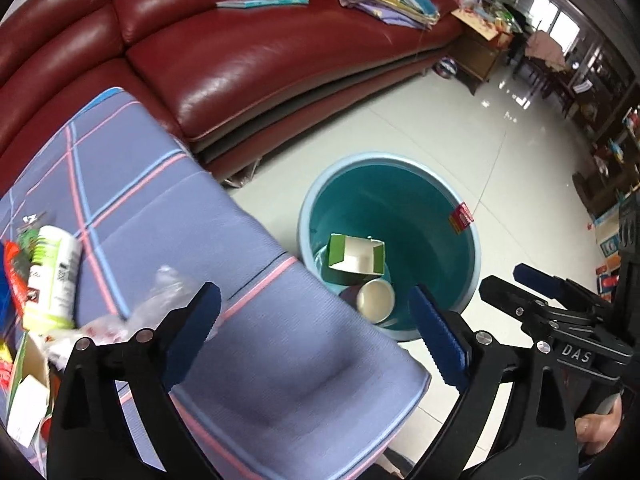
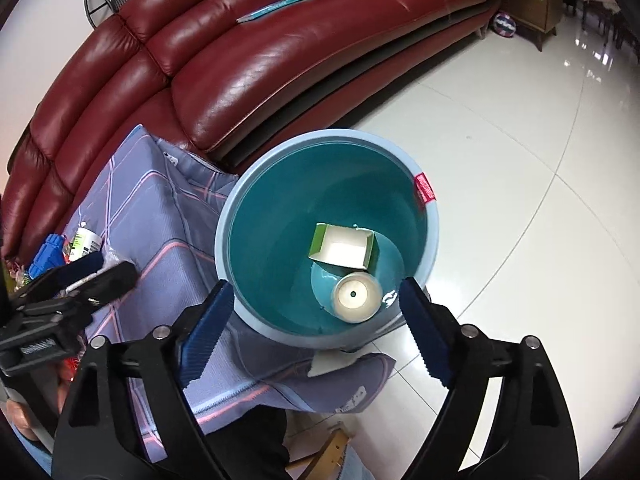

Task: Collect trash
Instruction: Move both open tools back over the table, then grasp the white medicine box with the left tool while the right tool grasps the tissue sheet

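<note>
Trash lay in two places: a box [image 2: 342,248] and a cup [image 2: 357,297] already sat at the bottom of the bin [image 2: 248,200], at the centre of the right view, while a bottle [image 1: 54,276], a clear wrapper [image 1: 160,296] and other scraps waited on the cloth [image 1: 260,360] at the lower left of the left view. My right gripper [image 2: 310,332] hung over the bin with its fingers spread and nothing between them. My left gripper [image 1: 316,328] was spread and empty too, above the cloth's edge. I judged I was between drops, with the next pick due: the left needed to swing toward the pile and close on the wrapper or bottle. The left view showed that pile close up; the right view showed it only small, at the far left, but alone looked straight down into the bin and at a white scrap [image 2: 332,362] below its rim.
</note>
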Demonstrator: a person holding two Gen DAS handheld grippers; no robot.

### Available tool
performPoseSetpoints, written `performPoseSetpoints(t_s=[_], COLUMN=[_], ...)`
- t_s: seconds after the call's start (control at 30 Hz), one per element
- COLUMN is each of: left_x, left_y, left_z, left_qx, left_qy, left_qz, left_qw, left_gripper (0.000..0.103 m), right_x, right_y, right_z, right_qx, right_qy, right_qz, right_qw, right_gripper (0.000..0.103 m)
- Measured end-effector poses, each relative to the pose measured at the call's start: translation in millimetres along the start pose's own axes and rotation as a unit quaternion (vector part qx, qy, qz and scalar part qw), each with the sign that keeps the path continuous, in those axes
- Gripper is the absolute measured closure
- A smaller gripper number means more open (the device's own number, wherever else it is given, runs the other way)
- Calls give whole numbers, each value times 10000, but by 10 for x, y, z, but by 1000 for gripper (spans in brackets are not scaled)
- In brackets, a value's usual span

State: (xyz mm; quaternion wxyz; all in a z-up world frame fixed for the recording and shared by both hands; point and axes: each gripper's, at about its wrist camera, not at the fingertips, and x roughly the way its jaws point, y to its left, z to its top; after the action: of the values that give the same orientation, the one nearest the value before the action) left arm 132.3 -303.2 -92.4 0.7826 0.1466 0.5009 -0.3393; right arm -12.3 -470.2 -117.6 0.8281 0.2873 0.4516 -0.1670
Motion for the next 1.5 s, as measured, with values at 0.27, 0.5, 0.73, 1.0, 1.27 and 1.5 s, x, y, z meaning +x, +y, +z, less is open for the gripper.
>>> performPoseSetpoints(t_s=[0.27,0.5,0.73,1.0,1.27,1.5], left_x=[-387,-770,-1180,-1636,-1791,-1719], left_y=[249,608,1087,1701,2443,2870], left_z=[-288,-702,-1080,-1489,-1912,-2160], left_qx=[-229,-396,-654,-617,-757,-996], left_qy=[-155,-269,-422,-686,-642,-544], left_qz=[197,518,702,1415,1916,1598], left_qw=[9994,9975,9945,9856,9764,9806], left_gripper=[6,5,5,5,5,5], right_x=[-177,-264,-321,-301,-194,-174], right_y=[232,674,1223,1910,2569,3037], right_z=[-153,-355,-572,-730,-1005,-1186], right_qx=[-188,-516,-942,-1345,-1876,-1931], right_qy=[-51,48,125,357,648,1012], right_qz=[-44,150,306,564,629,1027], right_qw=[9998,9985,9950,9887,9781,9705], right_gripper=[16,14,14,14,14,14])
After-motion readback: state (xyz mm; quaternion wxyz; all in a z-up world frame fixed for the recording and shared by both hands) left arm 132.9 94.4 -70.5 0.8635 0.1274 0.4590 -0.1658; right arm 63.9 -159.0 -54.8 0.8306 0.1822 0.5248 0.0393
